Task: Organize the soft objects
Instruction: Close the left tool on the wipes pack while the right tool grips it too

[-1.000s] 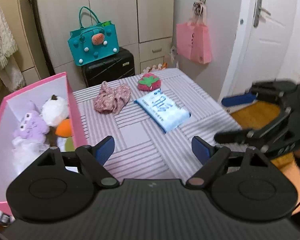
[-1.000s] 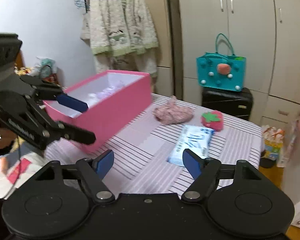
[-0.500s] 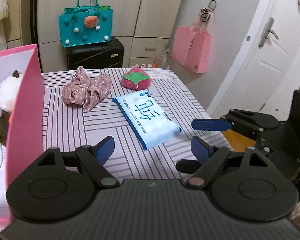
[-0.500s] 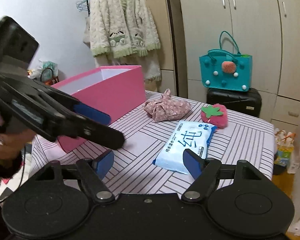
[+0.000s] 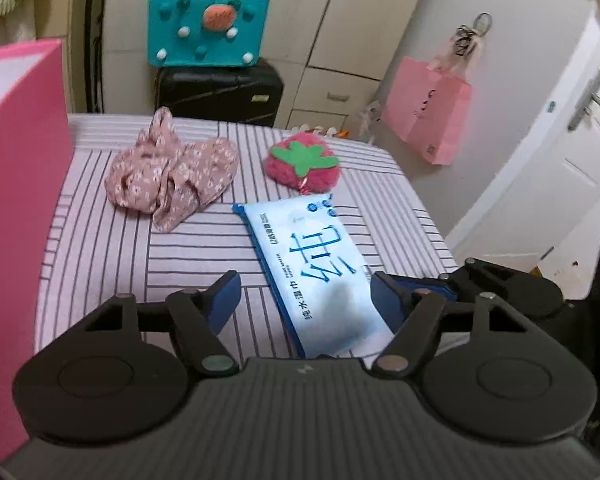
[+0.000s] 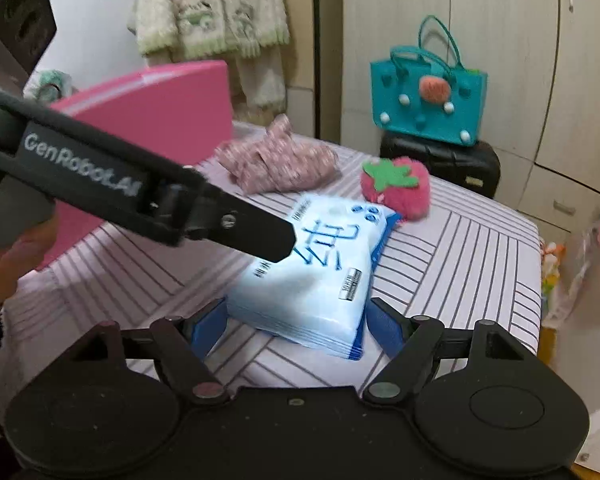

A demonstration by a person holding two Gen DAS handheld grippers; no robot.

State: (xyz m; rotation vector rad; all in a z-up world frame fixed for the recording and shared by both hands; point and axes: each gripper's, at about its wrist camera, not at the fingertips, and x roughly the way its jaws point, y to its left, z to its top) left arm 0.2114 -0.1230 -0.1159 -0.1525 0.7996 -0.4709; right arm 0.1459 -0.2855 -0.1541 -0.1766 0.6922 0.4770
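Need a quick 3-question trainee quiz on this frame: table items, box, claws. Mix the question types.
1. True or false: the wipes pack lies between the pads of the right claw, with a gap on each side.
2. Multiple choice: which item lies closest to the pink box? A) floral cloth B) strawberry plush C) wipes pack
3. Fill in: the teal bag sits on top of a black ____ behind the striped table.

Key: 1 true. 2 A. 3 suitcase.

Note for the trainer: the left claw has just been closing, with the pack's near end between its pads and no grip visible yet.
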